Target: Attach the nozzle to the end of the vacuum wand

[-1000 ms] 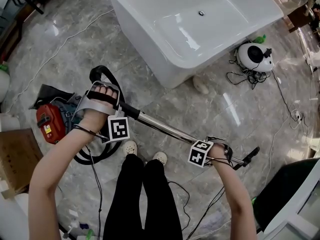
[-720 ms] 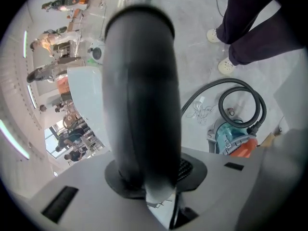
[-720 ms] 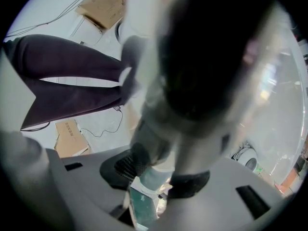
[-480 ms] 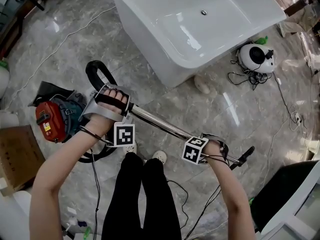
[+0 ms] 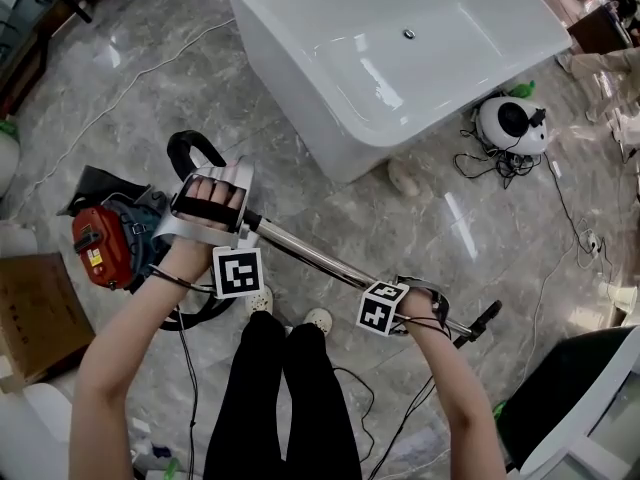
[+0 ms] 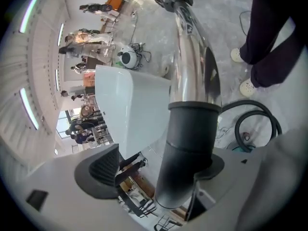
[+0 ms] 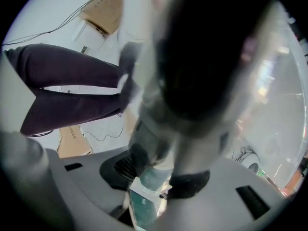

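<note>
Chrome wand (image 5: 320, 258) in right claw (image 5: 432, 313)

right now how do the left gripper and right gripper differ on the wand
The left gripper is opening, one pad clear of the black cuff; the right gripper is clamped on the wand. The left gripper sits near the hose, the right gripper near the nozzle. Both straddle one wand.

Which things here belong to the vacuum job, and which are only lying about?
Job: vacuum wand; nozzle; hose; red vacuum cleaner; left gripper, fingers opening around the wand; right gripper, shut on the wand.
Lying about: bathtub; cardboard box; round white appliance.
</note>
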